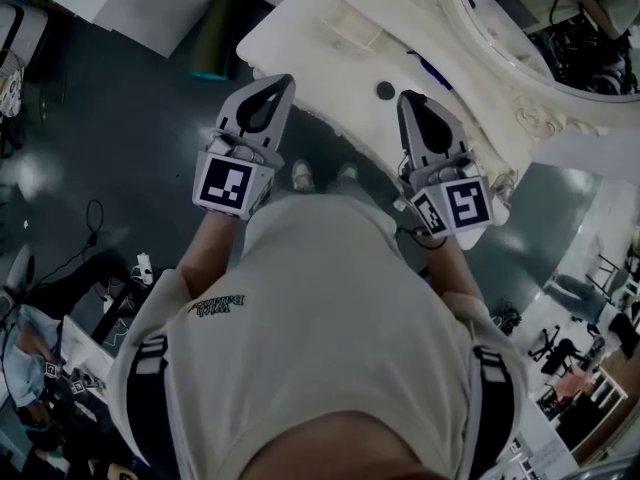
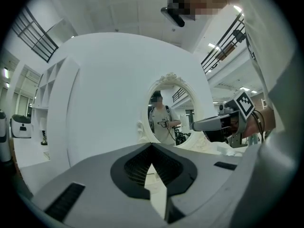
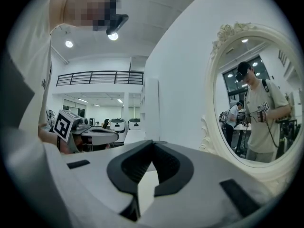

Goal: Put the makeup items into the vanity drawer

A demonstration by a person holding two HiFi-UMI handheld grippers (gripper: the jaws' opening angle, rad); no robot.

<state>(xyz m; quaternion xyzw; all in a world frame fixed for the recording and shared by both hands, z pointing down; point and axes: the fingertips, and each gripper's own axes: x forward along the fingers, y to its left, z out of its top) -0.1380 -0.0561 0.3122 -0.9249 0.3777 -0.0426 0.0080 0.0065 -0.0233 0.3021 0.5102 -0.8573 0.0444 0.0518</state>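
Observation:
I stand before a white vanity (image 1: 320, 38) with an ornate oval mirror (image 1: 545, 43). On its top lie a small dark round item (image 1: 385, 90) and a slim blue item (image 1: 432, 69). My left gripper (image 1: 277, 85) is held at the vanity's front edge, jaws shut and empty. My right gripper (image 1: 411, 100) hovers over the top just right of the round item, also shut and empty. In the left gripper view the left gripper (image 2: 152, 147) points at the mirror (image 2: 168, 110). In the right gripper view the right gripper (image 3: 153, 144) has the mirror (image 3: 251, 94) at its right. No drawer shows.
A dark green cylinder (image 1: 214, 33) stands on the grey floor left of the vanity. Cables (image 1: 95, 218) trail on the floor at the left. My shoes (image 1: 302, 175) are just below the vanity's front edge. Office chairs (image 1: 560, 343) stand at the far right.

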